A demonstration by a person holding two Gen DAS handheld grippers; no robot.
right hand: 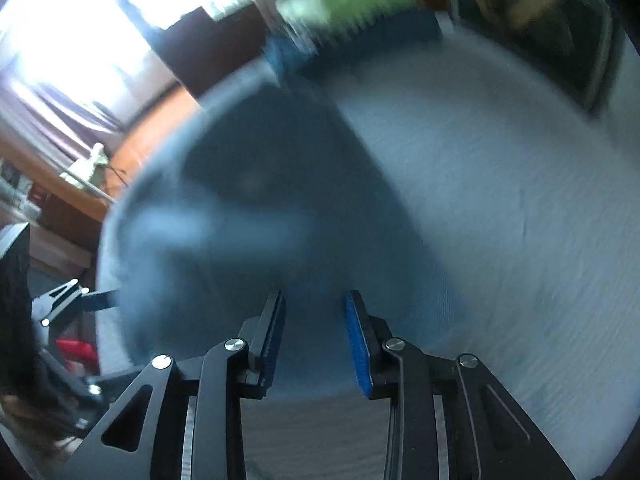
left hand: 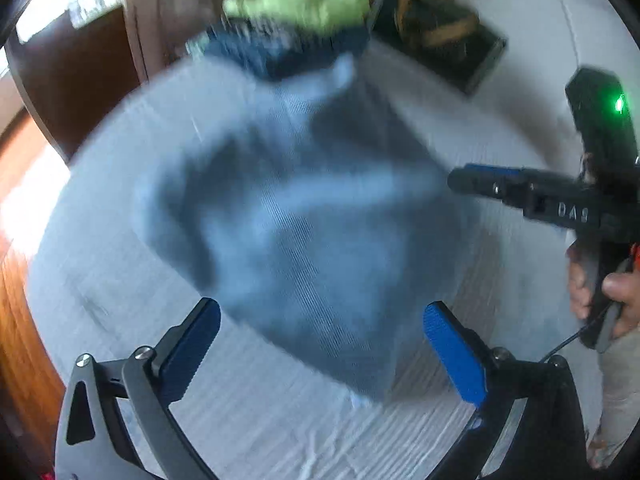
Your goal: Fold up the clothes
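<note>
At the far left of the left wrist view a wooden floor (left hand: 20,280) shows past the edge of the bed (left hand: 100,264), whose pale sheet carries the work. The left gripper (left hand: 322,344) hangs over it with its jaws spread wide and nothing between them; the near corner of the blue-grey garment (left hand: 304,216) lies just ahead of and between the two blue pads, not touched by either. The garment sits crumpled and partly doubled over in the middle of the sheet, blurred, so its kind cannot be told. Behind it a stack of folded clothes (left hand: 296,20), green on dark blue, rests at the far edge, probably the finished pile kept clear of the working area. To its right lies a dark patterned cushion (left hand: 436,36). Farthest right, the right gripper (left hand: 472,180) reaches in sideways toward the garment's edge, held by a hand (left hand: 616,292). From its own camera, the right gripper (right hand: 314,336) has jaws partly apart, over the cloth (right hand: 256,208) without pinching it.
</note>
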